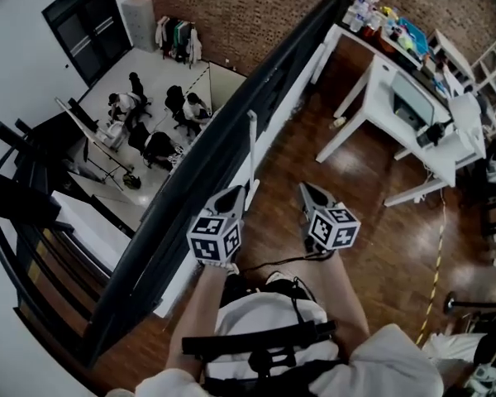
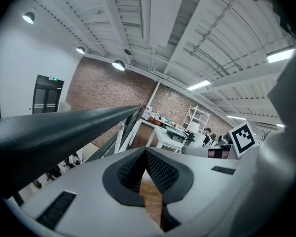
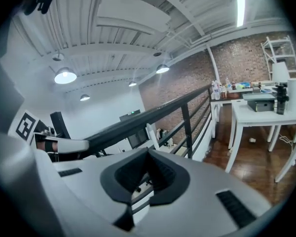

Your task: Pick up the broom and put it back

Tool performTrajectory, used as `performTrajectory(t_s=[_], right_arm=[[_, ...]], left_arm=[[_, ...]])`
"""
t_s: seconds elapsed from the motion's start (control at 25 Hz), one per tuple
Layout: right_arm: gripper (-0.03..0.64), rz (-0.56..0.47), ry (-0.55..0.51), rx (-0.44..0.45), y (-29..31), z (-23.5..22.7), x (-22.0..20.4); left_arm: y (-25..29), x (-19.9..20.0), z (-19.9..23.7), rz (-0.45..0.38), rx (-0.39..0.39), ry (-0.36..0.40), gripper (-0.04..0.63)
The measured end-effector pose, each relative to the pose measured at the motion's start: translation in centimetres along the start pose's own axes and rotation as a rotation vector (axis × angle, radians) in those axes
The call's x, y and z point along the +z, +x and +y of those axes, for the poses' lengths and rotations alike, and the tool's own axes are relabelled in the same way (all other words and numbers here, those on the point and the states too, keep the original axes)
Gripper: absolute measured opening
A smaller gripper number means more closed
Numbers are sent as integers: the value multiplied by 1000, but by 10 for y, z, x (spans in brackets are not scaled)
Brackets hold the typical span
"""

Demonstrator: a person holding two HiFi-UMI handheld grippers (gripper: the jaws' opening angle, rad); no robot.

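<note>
The person stands on a wooden floor (image 1: 372, 246) on an upper level, close to a dark railing (image 1: 223, 151) that runs diagonally away toward a brick wall (image 1: 256, 15). Both tools are held out side by side in front of the body, near each other but apart. The left gripper (image 1: 234, 193) is just beside the railing, its ribbed pads (image 2: 160, 171) pressed together at the tip with nothing between them. The right gripper (image 1: 307, 190) is out over the open floor, its jaws likewise closed on themselves and empty. Each carries its marker cube (image 1: 215, 238) at the back. A slim white stick (image 1: 252, 143) stands upright against the railing just ahead of the left gripper, touched by neither tool. Whether it is the handle of the broom I cannot tell, as no brush head shows. Past the right gripper, well apart, stands a white table (image 1: 380, 77) with clutter on it against the brick wall. Beyond the railing, on the lower floor, several people (image 1: 149, 122) sit around desks.
</note>
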State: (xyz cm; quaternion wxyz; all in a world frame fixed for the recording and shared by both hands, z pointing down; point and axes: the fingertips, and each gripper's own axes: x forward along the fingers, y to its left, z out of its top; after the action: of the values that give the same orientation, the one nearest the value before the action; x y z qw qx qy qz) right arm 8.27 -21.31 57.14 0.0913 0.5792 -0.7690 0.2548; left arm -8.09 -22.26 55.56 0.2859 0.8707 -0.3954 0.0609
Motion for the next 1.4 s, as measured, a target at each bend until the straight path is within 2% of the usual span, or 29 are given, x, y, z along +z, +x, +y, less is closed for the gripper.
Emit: performTrajectory(t_s=[0.24,0.44,0.72,0.88,1.12,1.4], right_arm=[[11,-32,2,-23,-47,-4,-13],[11,-41,-32,-29,-115,-9,-44],[11,-104,-10,10,-231,-12,-74],[11,-112,21,49,-277,-8,-96],[11,-138,58,110,-314,19,-110],[11,-145,98,103,-321,59,-118]], left_arm=[[-6,-12,-43,3,-41,42,-12],[-18,-47,-103,20,-80,69,-12],[-75,-95,-199,22,-57,92,-12],[-116,-123,-235,32,-21,100,-12],[-166,-142,-254,19,17,114,-12],[-193,-141,-243,21,-16,105,-12]])
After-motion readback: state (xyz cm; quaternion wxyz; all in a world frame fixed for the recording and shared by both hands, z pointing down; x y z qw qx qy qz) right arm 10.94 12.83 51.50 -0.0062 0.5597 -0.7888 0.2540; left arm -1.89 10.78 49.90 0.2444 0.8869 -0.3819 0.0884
